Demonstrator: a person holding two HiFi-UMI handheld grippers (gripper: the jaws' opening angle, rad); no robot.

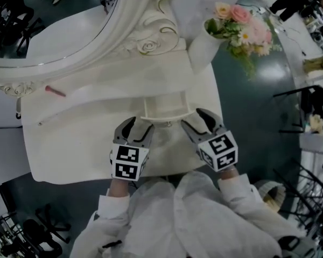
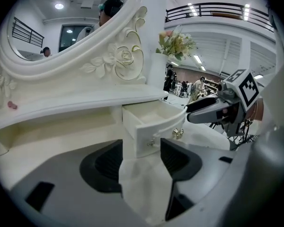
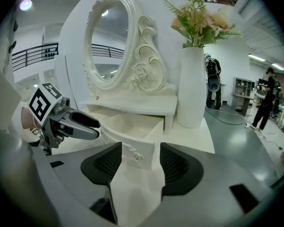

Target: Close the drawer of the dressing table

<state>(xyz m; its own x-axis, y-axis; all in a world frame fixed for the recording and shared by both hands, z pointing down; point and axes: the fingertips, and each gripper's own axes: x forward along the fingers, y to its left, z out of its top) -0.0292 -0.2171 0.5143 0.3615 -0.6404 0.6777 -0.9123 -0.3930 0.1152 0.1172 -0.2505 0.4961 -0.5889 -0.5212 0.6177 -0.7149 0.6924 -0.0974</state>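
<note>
While the drawer (image 1: 164,107) sits pulled out at the middle of the dressing table (image 1: 81,144), the left gripper (image 1: 137,124) and right gripper (image 1: 197,117) hover near its front corners, both with jaws wide apart, gripping nothing.

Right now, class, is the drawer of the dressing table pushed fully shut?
No, the drawer stands pulled out, and the right gripper view looks straight into its open inside.

The grey left tool (image 1: 137,127) and right tool (image 1: 199,120) carry black ribbed pads (image 2: 109,162) and white cubes (image 1: 130,163) with black square markers; the sleeves (image 1: 234,190) are white.
</note>
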